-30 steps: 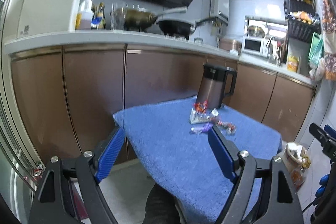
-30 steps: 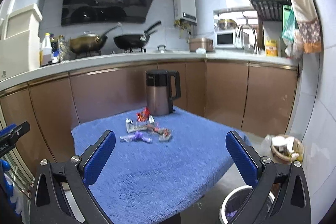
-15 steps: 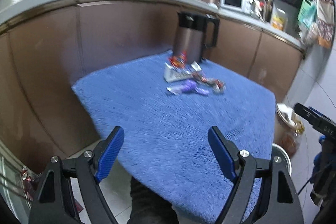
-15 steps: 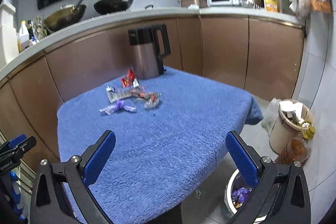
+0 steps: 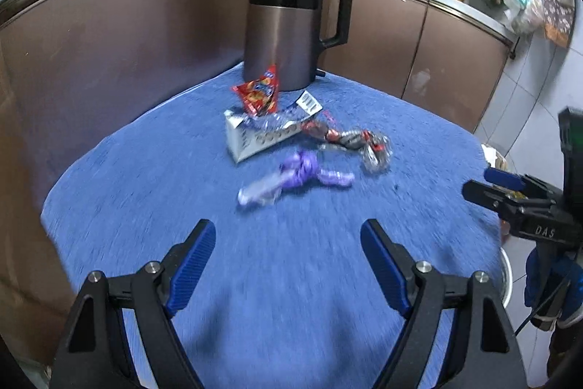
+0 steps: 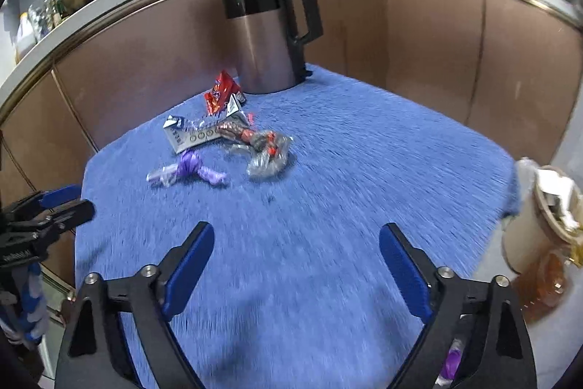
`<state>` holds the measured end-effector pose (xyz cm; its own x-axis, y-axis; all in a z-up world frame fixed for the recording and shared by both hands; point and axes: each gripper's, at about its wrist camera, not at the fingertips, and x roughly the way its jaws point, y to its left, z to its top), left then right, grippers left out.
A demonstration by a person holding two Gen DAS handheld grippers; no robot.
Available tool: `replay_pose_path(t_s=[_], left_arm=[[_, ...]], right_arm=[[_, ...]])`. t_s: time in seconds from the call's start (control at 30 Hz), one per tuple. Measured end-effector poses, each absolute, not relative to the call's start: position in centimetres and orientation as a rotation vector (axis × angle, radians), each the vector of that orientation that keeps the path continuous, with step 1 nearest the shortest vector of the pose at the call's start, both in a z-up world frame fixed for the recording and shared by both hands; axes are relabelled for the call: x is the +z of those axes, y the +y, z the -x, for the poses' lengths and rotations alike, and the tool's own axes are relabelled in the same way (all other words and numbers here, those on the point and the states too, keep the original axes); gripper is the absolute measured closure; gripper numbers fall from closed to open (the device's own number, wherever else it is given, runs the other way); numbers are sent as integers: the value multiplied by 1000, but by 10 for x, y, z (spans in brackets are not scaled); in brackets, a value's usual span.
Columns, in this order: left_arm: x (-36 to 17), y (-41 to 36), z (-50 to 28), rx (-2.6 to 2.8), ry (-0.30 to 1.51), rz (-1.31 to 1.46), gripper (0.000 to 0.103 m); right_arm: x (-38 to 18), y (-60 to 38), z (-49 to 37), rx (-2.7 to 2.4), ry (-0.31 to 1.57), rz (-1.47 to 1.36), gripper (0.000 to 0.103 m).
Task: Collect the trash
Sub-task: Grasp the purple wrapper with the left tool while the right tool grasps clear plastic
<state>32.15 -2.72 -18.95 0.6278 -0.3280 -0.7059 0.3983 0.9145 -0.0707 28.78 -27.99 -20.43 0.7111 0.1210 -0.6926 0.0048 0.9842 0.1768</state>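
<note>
On the blue-towelled tabletop (image 5: 153, 192), toward 12 o'clock from both cameras, the trash lies in a loose heap just in front of an electric kettle (image 5: 288, 24): a red snack packet (image 5: 258, 92) propped on a flattened white carton (image 5: 255, 135), a crumpled clear-and-red wrapper (image 5: 359, 143) at the heap's 3 o'clock side, and a knotted purple wrapper (image 5: 297, 175) nearest the grippers. The left gripper (image 5: 288, 257) and the right gripper (image 6: 295, 254) both hang over the near part of the cloth with jaws spread wide and nothing between them. The risks, as I judge them, come from the heap itself: the pieces touch and overlap, so closing on the purple wrapper may drag the carton or snag the plush pile of the cloth; the thin film could slip out of the pads; and a reach toward the red packet at 12 o'clock passes close to the kettle, which a careless push could knock. With both grippers converging on one small cluster, they could also collide. Compared with a second ago, both cameras have tipped downward and come closer: the hob and pans have largely left the left view, the trash looms larger, and a bin (image 6: 543, 217) at 3 o'clock off the table edge now shows in the right view.
</note>
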Motion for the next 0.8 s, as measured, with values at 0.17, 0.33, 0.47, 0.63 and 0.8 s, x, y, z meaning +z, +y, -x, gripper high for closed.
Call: replay_pose_path(t_s=[0.17, 0.33, 0.47, 0.63, 0.8], left_arm=[[-207, -46, -371, -489, 811, -144, 22], [-229, -61, -407, -531, 835, -207, 23], [-247, -63, -426, -556, 873, -212, 33], [-256, -66, -429, -607, 892, -208, 56], [-258, -66, -431, -624, 900, -194, 71]], right_arm=[[-215, -281, -345, 111, 799, -213, 17], [-227, -275, -391, 151, 828, -202, 20], [-238, -272, -421, 175, 851, -203, 26], [-255, -267, -440, 187, 893, -212, 40], [-262, -258, -443, 208, 894, -181, 58]])
